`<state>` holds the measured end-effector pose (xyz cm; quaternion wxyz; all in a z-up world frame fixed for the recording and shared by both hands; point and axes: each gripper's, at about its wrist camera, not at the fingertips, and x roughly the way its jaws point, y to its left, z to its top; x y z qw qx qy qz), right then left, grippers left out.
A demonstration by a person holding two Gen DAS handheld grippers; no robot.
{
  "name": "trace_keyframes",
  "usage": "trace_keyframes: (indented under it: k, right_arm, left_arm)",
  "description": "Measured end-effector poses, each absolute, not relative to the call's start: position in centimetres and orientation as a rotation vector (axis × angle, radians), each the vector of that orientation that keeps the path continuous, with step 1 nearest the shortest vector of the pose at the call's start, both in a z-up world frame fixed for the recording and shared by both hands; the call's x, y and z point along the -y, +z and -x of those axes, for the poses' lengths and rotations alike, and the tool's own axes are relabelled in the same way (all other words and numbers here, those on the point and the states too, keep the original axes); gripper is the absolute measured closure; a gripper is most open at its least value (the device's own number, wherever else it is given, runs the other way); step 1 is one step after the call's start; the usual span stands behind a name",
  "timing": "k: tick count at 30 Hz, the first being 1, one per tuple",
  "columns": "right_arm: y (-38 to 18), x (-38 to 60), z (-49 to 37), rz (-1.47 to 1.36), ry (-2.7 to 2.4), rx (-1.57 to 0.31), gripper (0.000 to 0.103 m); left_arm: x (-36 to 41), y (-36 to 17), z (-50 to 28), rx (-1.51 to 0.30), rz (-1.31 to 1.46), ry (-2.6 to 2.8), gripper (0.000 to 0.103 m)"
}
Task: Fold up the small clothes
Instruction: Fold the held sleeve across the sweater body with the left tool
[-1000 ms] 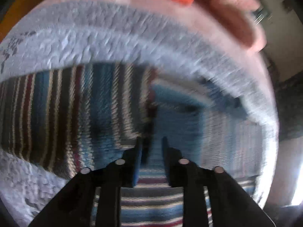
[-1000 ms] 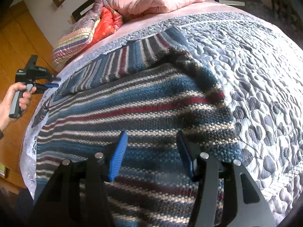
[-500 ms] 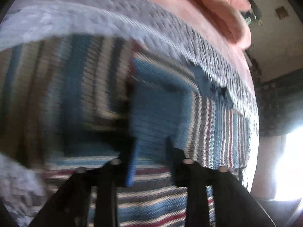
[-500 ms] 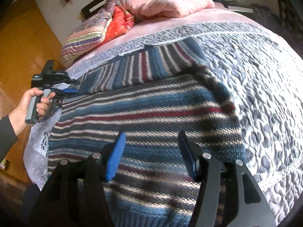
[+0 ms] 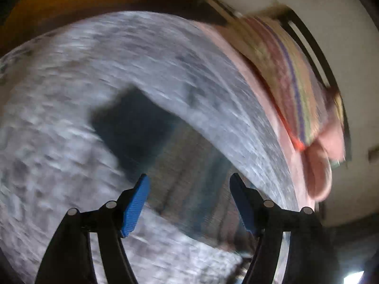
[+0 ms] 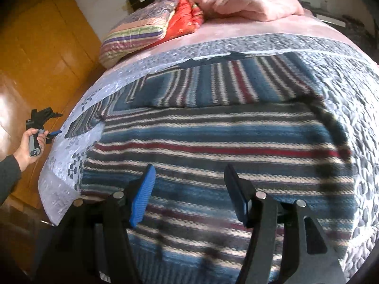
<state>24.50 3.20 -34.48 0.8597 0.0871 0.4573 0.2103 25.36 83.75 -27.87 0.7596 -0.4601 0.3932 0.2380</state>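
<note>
A blue, red and cream striped knit sweater point(image 6: 213, 146) lies flat on the grey quilted bedspread point(image 6: 355, 90). One sleeve point(image 6: 213, 82) is folded across its far part. My right gripper point(image 6: 189, 194) hovers open over the sweater's near half, holding nothing. In the blurred left wrist view, my left gripper point(image 5: 190, 201) is open and empty above the other striped sleeve point(image 5: 189, 165), whose dark cuff point(image 5: 132, 123) rests on the quilt point(image 5: 59, 153). The right wrist view shows the left gripper point(image 6: 51, 135) in a hand point(image 6: 28, 144) off the bed's left edge.
A striped pillow point(image 6: 139, 28), a red cushion point(image 6: 187, 16) and pink bedding point(image 6: 248, 2) are piled at the head of the bed. Orange wooden flooring point(image 6: 35, 59) runs along the left side. Bare quilt lies to the right of the sweater.
The left gripper, nearly shut over the sweater before, has opened, swung and drawn back to the bed's left edge. The right gripper has lifted back slightly and stays open.
</note>
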Motion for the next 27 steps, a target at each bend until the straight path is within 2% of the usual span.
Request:
trace_keyframes:
  k: [9,12,14,15,16,22,27]
  right_arm:
    - [-34.9,-5.7,-25.2,-0.139,0.453,-0.983,0.042]
    - [-35.1,-5.9,-25.4,-0.129,0.450,-0.992,0.042]
    - [-35.1,-6.0,-25.4,-0.126,0.450,-0.993,0.042]
    - [-35.0,-6.0,-25.4,-0.125,0.451,-0.992,0.042]
    - [-35.0,-6.1,-25.4,-0.123,0.451,-0.991,0.042]
    - [-34.0,-5.7,-24.9,-0.132,0.450,-0.986,0.042]
    - [-32.7,-4.4,-24.2,-0.166,0.440,-0.974,0.042]
  left_arm:
    - [-87.7,-33.9,-25.1,-0.868,1.098,0.583,0.032]
    - [-88.1,-34.0,-25.2,-0.838,1.093,0.589,0.034]
    - [-88.0,-33.9,-25.1,-0.834,1.075,0.609,0.042]
    - [-88.0,-33.8,-25.1,-0.852,1.062,0.620,0.071]
    - [-88.0,-33.8,-25.0,-0.863,1.066,0.617,0.091]
    - [-86.9,-30.0,-25.5,-0.776,1.028,0.568,0.094]
    - [-81.7,-21.6,-27.8,-0.678,0.917,0.425,0.095]
